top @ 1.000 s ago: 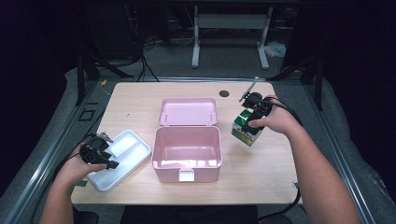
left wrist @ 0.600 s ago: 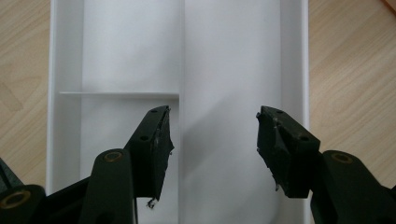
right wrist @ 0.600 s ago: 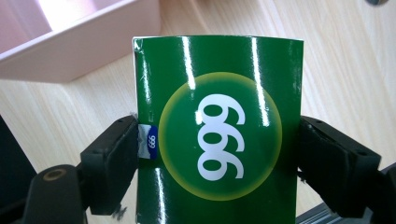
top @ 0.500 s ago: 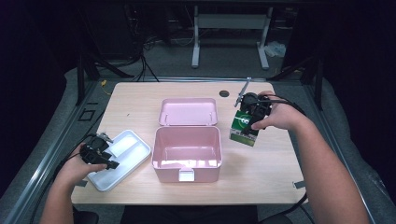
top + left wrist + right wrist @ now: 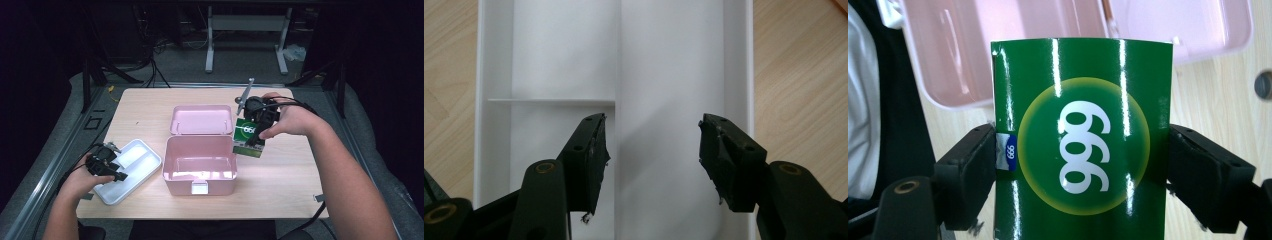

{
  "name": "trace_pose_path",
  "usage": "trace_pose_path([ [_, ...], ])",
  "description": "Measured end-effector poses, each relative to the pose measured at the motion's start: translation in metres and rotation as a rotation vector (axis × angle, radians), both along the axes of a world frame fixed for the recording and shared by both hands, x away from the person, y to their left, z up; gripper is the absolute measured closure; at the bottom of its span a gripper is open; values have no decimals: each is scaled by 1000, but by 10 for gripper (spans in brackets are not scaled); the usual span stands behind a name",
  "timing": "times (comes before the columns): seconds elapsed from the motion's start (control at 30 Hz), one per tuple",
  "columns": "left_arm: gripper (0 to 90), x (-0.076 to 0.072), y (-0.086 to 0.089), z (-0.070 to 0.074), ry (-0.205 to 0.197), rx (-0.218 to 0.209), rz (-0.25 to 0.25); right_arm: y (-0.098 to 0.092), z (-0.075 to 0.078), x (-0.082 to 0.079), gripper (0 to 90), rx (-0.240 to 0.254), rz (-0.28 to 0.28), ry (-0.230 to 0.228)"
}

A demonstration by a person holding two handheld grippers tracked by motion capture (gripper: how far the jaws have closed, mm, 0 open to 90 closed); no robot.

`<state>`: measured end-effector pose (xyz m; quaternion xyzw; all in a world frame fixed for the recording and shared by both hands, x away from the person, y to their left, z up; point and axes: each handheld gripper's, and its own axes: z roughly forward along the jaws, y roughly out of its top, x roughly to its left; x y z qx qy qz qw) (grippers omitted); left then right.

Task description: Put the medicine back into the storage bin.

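A green box marked 999 (image 5: 248, 137) (image 5: 1080, 135) hangs in the air just right of the pink box's hinge, and my right gripper (image 5: 257, 131) (image 5: 1080, 165) is shut on its two sides. The open pink box (image 5: 200, 165) stands mid-table with its lid (image 5: 201, 119) lying flat behind it. Over the white divided tray (image 5: 131, 170) (image 5: 674, 75) at the front left, my left gripper (image 5: 111, 169) (image 5: 651, 150) is open with nothing between its jaws.
A small dark round hole (image 5: 240, 100) sits in the tabletop at the back, right of the lid. Bare wood (image 5: 295, 170) lies right of the pink box. Dark stands and cables crowd the floor beyond the table's far edge.
My right gripper has lifted the green box off the table and carried it left toward the pink box. The left gripper has stayed over the tray.
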<state>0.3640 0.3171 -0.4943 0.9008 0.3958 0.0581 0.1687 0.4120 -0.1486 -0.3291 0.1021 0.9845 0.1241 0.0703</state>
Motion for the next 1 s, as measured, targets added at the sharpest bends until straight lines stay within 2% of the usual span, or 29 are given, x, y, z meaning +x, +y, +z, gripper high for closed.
trace_pose_path([
  [0.27, 445, 0, 0, 0, -1, -1, -3, 40, 3, -7, 176, 34, 93, 3],
  [0.37, 444, 0, 0, 0, 2, -1, -2, 56, 0, -10, 176, 27, 132, 0],
  [0.43, 444, 0, 0, 0, 2, -1, -4, 58, -1, -11, 176, 22, 134, 0],
  [0.47, 444, 0, 1, 0, 2, -2, 0, 63, -4, -11, 176, 16, 150, 16],
  [0.57, 443, 0, 1, 0, 3, -1, -2, 68, -8, -13, 176, 1, 161, 9],
  [0.77, 444, 0, 0, 0, 2, 0, -4, 73, -12, -13, 175, 15, 169, 17],
  [0.9, 443, 0, 0, -1, 4, 3, -6, 79, -22, -14, 175, 3, 180, 14],
  [1.0, 442, 0, 0, -1, 7, 1, -5, 80, -27, -13, 175, 12, 182, 18],
])
